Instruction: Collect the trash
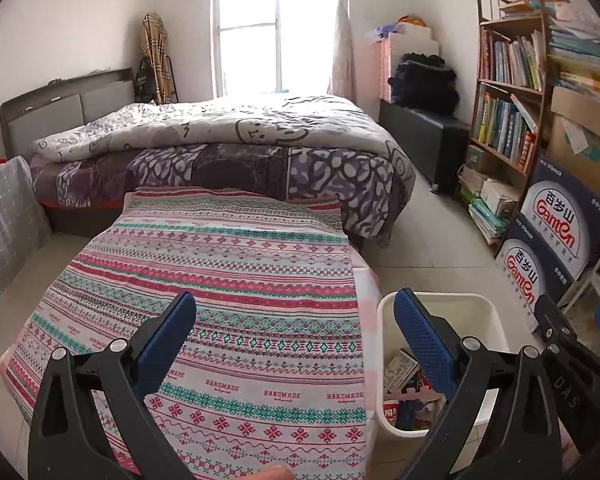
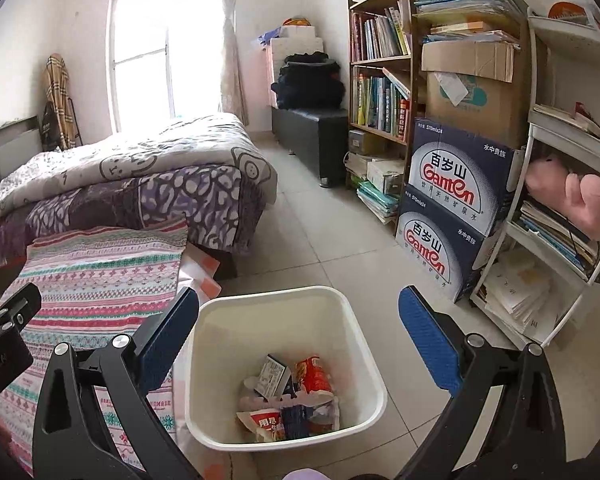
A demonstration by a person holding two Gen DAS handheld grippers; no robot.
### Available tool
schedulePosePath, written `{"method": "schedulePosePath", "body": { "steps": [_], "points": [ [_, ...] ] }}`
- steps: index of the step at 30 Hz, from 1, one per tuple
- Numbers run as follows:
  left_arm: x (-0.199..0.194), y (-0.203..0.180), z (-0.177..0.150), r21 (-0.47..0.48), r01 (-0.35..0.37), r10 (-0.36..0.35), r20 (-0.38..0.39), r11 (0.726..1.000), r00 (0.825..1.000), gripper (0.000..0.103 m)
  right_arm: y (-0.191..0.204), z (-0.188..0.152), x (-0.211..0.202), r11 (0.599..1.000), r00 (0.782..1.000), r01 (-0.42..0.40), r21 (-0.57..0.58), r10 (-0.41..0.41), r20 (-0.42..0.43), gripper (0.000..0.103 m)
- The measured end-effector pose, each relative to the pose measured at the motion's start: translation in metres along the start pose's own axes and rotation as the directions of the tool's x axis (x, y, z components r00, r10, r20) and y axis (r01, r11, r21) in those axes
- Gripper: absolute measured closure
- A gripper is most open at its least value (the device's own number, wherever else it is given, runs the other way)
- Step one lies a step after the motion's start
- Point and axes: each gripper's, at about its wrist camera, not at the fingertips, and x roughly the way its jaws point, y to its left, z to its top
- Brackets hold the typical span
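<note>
A white waste bin [image 2: 364, 344] stands on the tiled floor beside the table, with several crumpled wrappers and packets [image 2: 292, 396] at its bottom. My right gripper [image 2: 300, 332] hovers directly over the bin, open, nothing between its blue pads. In the left wrist view the same bin [image 1: 488, 312] sits at lower right, trash [image 1: 404, 384] showing inside. My left gripper [image 1: 296, 328] is open and empty above the patterned tablecloth [image 1: 236, 288], its right finger over the bin's edge. No loose trash shows on the cloth.
A bed [image 1: 228, 148] with a quilt lies beyond the table. Stacked blue water cartons [image 2: 456, 208], a full bookshelf [image 2: 380, 80] and a white rack [image 2: 560, 208] line the right wall. Bare floor tiles [image 2: 324, 220] run between bed and shelves.
</note>
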Motion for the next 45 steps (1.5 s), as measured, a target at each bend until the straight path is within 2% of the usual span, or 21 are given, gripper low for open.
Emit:
{"method": "schedulePosePath", "body": {
  "steps": [30,45],
  "points": [
    [0.0028,0.0010,-0.0018,0.012,-0.021,0.021,-0.001,1.000,1.000,0.007,0.0056,-0.0039,0.0038,1.000,1.000,-0.017,-0.004,0.017,-0.024,0.007],
    [0.0054,-0.0055,-0.0066,0.048,0.016,-0.016,0.006,0.999,1.000,0.009,0.0038,-0.0037,0.0062,1.000,0.999,-0.023,-0.001,0.023,-0.037,0.007]
  ]
}}
